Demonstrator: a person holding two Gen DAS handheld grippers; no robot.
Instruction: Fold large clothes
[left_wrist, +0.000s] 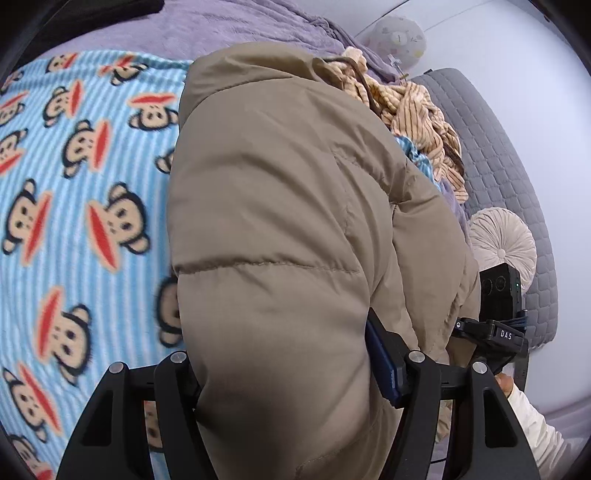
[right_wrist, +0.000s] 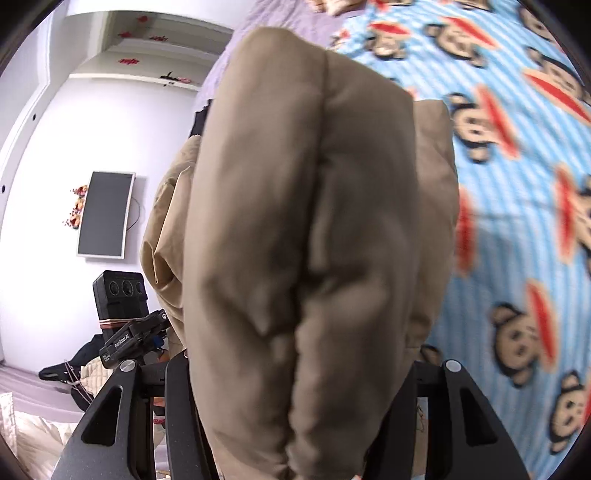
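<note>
Both grippers hold the same padded tan quilted jacket (left_wrist: 280, 229) above a bed covered by a blue striped fleece blanket with cartoon monkey faces (left_wrist: 85, 192). The left gripper (left_wrist: 295, 387) is clamped on a thick bunch of its fabric, and the right gripper (right_wrist: 306, 398) pinches another bulky gathered fold. The main risk, as I judge it, is slippage: smooth, puffy padding compresses unevenly, so one bunch could slide free and spoil the fold. The jacket looks voluminous, soft and creased, with a stitched seam across its panel, hanging bunched rather than flat, its far end drooping towards the blanket.
</note>
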